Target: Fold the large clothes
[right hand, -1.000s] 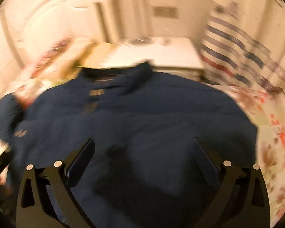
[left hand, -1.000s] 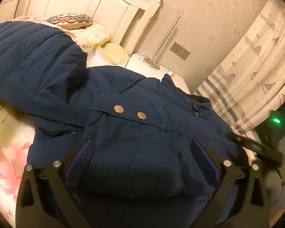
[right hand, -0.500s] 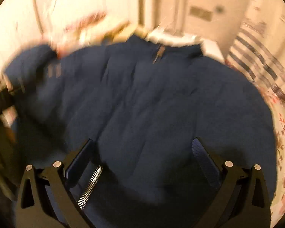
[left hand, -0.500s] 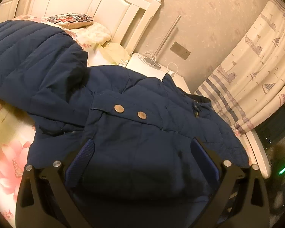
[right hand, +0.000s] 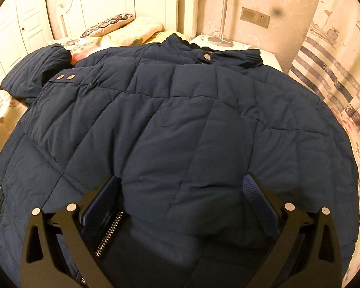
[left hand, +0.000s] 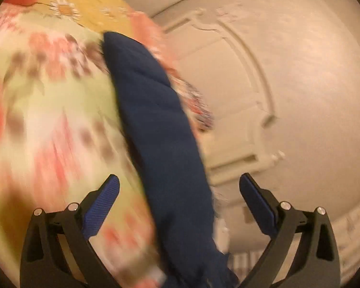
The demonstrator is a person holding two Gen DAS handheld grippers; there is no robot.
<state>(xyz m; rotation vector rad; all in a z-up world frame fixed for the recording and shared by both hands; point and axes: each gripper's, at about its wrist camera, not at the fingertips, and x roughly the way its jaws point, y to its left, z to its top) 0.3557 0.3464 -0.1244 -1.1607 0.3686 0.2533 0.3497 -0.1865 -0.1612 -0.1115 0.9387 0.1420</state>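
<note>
A navy quilted jacket (right hand: 180, 120) lies spread over the floral bed, collar toward the headboard, one sleeve (right hand: 33, 72) bent at the far left. My right gripper (right hand: 181, 189) hangs low over its near hem, jaws wide. Padded fabric bulges between the fingers, and a zipper edge (right hand: 108, 232) runs by the left finger. In the blurred, rolled left wrist view, a navy sleeve (left hand: 156, 124) runs between the fingers of my left gripper (left hand: 180, 187). Its jaws are closing, and the pads stand clear of the cloth on both sides.
Floral bedding (left hand: 48, 96) fills the left of the left wrist view, a cream panelled surface (left hand: 288, 84) the right. Behind the jacket are pillows (right hand: 108, 26), a white headboard (right hand: 103, 0), a nightstand (right hand: 228, 45) with a lamp pole, and a striped curtain (right hand: 336, 72).
My left gripper swung away from the jacket's body and rolled; it now faces a sleeve against bedding and cream panels. The right gripper dropped closer over the hem and its view steadied.
</note>
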